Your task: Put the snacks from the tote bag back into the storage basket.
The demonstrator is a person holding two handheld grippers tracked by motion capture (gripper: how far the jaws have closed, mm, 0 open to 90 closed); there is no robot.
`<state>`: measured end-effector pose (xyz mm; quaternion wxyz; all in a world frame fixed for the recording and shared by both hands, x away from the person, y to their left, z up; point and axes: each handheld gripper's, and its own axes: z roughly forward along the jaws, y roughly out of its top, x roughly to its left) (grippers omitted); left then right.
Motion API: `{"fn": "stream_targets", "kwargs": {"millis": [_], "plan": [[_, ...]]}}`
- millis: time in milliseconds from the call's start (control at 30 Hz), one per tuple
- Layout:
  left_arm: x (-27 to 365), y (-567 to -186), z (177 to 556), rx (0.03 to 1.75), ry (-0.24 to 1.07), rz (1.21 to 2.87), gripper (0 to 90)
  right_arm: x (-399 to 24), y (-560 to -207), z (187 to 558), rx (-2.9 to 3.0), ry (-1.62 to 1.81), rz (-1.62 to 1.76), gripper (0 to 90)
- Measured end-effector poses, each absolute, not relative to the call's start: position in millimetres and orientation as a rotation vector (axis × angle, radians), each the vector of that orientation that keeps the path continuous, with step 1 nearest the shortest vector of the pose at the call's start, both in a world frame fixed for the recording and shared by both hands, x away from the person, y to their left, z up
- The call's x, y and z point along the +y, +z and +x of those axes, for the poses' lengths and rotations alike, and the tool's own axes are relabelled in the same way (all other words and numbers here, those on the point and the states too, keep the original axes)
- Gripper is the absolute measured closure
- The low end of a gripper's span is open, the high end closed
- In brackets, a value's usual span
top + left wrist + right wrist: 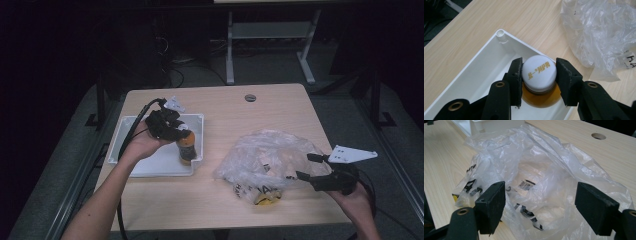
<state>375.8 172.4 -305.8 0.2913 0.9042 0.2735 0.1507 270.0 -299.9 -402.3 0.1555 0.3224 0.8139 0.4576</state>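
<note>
One bottle [186, 147] of amber drink stands in the near right corner of the single white tray [150, 167], the left gripper [538, 82] clamped on its white cap [539, 71]. Toward the table's [225, 110] right edge lies one crumpled plastic bag [265, 160]; the right gripper [306, 167] hovers beside it, fingers apart.

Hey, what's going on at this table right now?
A person works with a gripper in each hand. The left gripper is clamped on the white cap of a bottle of amber drink, standing in the white tray. The right gripper is open, facing a crumpled clear plastic bag on the wooden table.
</note>
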Motion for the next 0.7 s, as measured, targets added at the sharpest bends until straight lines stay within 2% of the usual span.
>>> {"fn": "stream_targets", "kwargs": {"millis": [700], "plan": [[174.4,-314.9,375.1,0.739,0.338,2.415,59.0,-296.8,-403.3,269.9,2.342,1.302,0.914,23.8]]}}
